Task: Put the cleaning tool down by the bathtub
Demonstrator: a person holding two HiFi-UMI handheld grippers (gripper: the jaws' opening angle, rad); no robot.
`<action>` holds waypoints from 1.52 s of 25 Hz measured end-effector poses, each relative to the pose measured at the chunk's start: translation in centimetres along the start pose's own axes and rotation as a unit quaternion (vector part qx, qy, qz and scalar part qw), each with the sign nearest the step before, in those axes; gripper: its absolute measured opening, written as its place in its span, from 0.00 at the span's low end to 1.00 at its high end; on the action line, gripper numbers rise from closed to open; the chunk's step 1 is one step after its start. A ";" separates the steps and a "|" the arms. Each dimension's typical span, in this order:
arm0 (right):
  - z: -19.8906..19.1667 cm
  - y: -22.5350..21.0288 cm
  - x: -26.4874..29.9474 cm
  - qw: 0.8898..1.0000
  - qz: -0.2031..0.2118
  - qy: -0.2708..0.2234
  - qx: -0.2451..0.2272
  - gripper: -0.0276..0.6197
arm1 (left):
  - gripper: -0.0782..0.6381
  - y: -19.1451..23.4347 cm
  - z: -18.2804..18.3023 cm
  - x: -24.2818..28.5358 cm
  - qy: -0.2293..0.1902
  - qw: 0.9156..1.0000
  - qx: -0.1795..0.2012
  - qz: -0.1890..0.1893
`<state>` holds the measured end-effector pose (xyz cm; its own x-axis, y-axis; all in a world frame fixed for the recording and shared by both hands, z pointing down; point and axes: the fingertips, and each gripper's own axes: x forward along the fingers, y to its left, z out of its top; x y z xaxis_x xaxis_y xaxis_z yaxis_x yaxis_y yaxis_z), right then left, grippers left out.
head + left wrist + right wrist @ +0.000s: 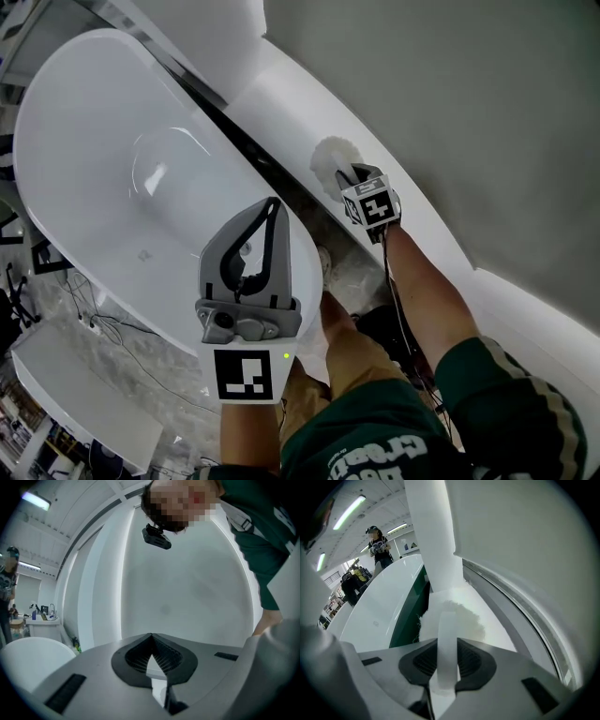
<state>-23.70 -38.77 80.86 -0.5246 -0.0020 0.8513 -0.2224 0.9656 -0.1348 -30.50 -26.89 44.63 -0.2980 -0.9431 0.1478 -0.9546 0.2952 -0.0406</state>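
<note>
Beside the bathtub (pixel 103 169), on the white ledge (pixel 291 98), there's the fluffy head of the cleaning tool (pixel 331 159), probably touching it, hard to say. Only the right gripper view shows the right gripper (pixel 353 175) clamped on its flat white handle (pixel 447 644); the head view kinda hides that. The left gripper (pixel 273 204), over the bathtub's near end, is pinched together on nothing.

Gloss, fluff, matt plastic
The bathtub (pixel 94 131) is gleaming smooth, glossy white; the cleaning tool (pixel 330 161) is showing a fluffy head and smooth pale handle; the left gripper (pixel 151 656) and right gripper (pixel 447 653) are looking matt grey plastic, pads (pixel 421 660) ribbed black.
</note>
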 end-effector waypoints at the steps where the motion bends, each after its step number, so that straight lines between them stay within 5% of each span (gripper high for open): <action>1: -0.1 0.1 0.5 1.000 0.001 0.005 -0.004 0.18 | 0.12 0.1 -0.2 0.0 0.001 1.000 0.000 0.001; 13: -1.0 -1.2 3.8 0.998 -0.023 0.061 -0.010 0.18 | 0.12 2.1 -3.3 -1.4 0.028 0.999 -0.012 0.028; 18: -4.6 -0.9 5.6 0.990 -0.006 0.143 0.008 0.18 | 0.12 3.2 -3.7 -2.1 0.032 0.998 -0.021 0.040; 26: -4.7 -1.1 6.4 0.991 -0.011 0.135 0.002 0.18 | 0.12 4.0 -4.8 -2.5 0.027 0.998 -0.033 0.053; 38: -4.5 -1.4 6.0 0.995 -0.008 0.077 0.061 0.19 | 0.12 4.7 -6.2 -2.9 0.043 0.995 -0.046 0.072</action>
<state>-22.84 -38.93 88.46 -0.3906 0.0311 0.9200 -0.3332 0.9269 -0.1728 -34.11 -21.84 50.16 -0.4272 -0.8742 0.2308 -0.8960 0.4436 0.0218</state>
